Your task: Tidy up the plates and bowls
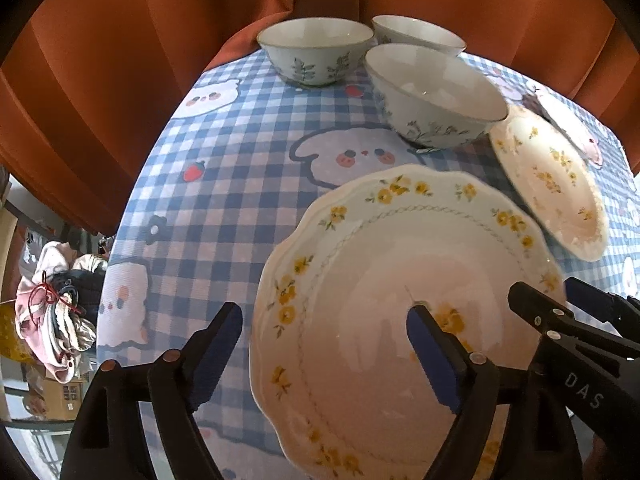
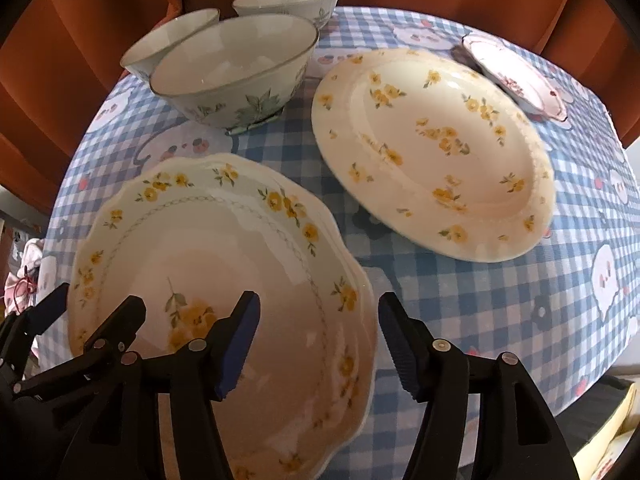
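Observation:
A scalloped white plate (image 1: pixel 360 300) with yellow flowers lies on the checked tablecloth (image 1: pixel 224 200). My left gripper (image 1: pixel 324 350) is open and straddles its left rim, one finger over the plate, the other over the cloth. In the right wrist view my right gripper (image 2: pixel 320 344) is open and straddles the right rim of the same scalloped plate (image 2: pixel 208 264). A double edge on that side hints at a second plate beneath it. An oval yellow-flowered plate (image 2: pixel 436 148) lies to the right. Three leaf-patterned bowls (image 1: pixel 316 52) (image 1: pixel 416 34) (image 1: pixel 432 104) stand at the back.
A small pink-flowered plate (image 2: pixel 516 76) sits at the far right, partly behind the oval plate. An orange curtain (image 1: pixel 120 80) hangs close behind the round table. Beyond the table's left edge lies a bundle of cloth and bags (image 1: pixel 56 312).

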Demonstrator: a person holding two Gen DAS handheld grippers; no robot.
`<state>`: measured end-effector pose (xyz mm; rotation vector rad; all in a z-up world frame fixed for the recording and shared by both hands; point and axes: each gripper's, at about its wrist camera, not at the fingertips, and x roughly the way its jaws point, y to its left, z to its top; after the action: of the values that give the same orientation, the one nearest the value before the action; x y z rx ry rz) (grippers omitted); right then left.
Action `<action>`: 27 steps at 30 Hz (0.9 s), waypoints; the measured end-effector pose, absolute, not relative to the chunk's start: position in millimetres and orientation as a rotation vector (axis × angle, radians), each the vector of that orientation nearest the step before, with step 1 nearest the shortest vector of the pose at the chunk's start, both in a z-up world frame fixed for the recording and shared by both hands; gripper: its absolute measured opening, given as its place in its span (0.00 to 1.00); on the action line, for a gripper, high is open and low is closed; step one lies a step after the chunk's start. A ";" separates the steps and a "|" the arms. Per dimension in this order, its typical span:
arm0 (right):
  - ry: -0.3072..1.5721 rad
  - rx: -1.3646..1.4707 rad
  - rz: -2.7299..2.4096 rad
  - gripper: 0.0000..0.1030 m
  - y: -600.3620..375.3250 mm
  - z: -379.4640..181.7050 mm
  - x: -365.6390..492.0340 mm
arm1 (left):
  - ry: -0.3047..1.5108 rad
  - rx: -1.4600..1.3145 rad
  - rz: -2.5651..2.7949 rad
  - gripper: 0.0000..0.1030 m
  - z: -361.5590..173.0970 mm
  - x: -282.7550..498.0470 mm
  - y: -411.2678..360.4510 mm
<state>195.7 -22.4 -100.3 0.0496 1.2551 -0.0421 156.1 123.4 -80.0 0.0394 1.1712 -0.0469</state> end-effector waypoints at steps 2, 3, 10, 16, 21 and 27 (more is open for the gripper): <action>1.244 0.055 -0.037 0.67 -25.8 -91.6 193.6 | 1.160 0.039 -0.056 0.86 -72.4 156.4 120.4; 1.236 0.059 -0.033 0.67 -28.2 -86.5 192.9 | 1.149 0.042 -0.060 0.86 -67.2 156.6 116.9; 1.164 0.063 -0.058 0.77 -59.9 -57.0 188.6 | 1.105 -0.004 -0.078 0.90 -48.9 159.4 89.8; 1.132 0.100 -0.070 0.82 -101.9 -48.1 191.9 | 1.075 -0.035 -0.051 0.91 -41.9 162.1 56.1; 1.117 0.108 -0.041 0.82 -134.2 -43.1 200.2 | 1.091 -0.044 -0.030 0.91 -42.0 170.9 26.6; 1.099 0.074 -0.043 0.82 -167.6 -39.0 218.2 | 1.097 -0.090 0.002 0.91 -43.1 193.2 -4.5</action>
<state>218.2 -167.6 -39.0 0.0741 1.0993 -0.0432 193.2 -4.5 -43.1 -0.0895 1.0967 0.0016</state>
